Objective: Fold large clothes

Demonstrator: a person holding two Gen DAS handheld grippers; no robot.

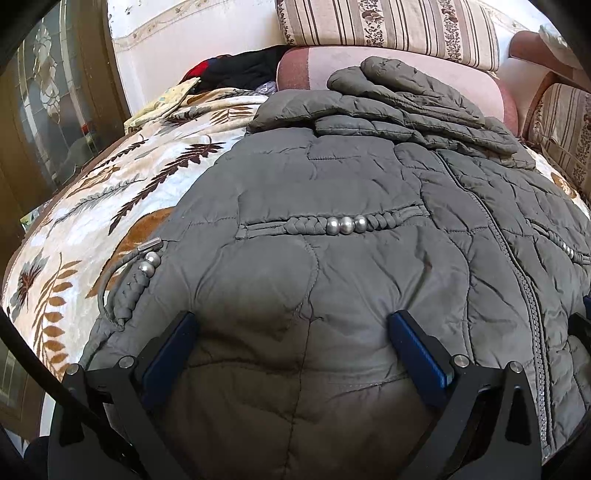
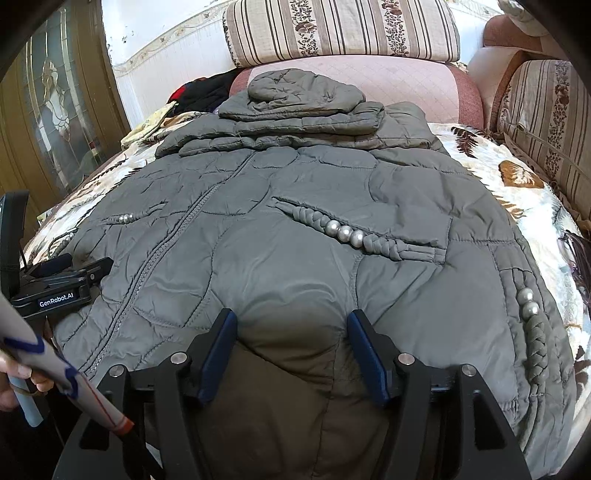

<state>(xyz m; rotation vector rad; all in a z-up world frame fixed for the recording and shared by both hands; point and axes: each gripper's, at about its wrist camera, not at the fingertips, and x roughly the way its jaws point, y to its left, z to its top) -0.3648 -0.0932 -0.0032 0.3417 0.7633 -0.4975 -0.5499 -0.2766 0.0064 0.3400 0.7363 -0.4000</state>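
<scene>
A grey quilted puffer jacket [image 1: 354,184] lies front up on a leaf-patterned bed cover [image 1: 110,192], zipper closed, sleeves and hood folded over at the far end. It also shows in the right wrist view [image 2: 295,192]. My left gripper [image 1: 291,325] is open, its blue pads spread over the jacket's near hem on the left half. My right gripper [image 2: 291,325] is open over the near hem on the right half. Neither holds any fabric. The left gripper's body [image 2: 55,284] shows at the left in the right wrist view.
Striped floral cushions [image 2: 340,29] and a pink padded backrest [image 2: 406,85] stand behind the jacket. A pile of dark and red clothes [image 1: 236,70] lies at the far left. A wooden glass door [image 2: 55,103] is on the left. Another cushion [image 2: 546,122] lines the right.
</scene>
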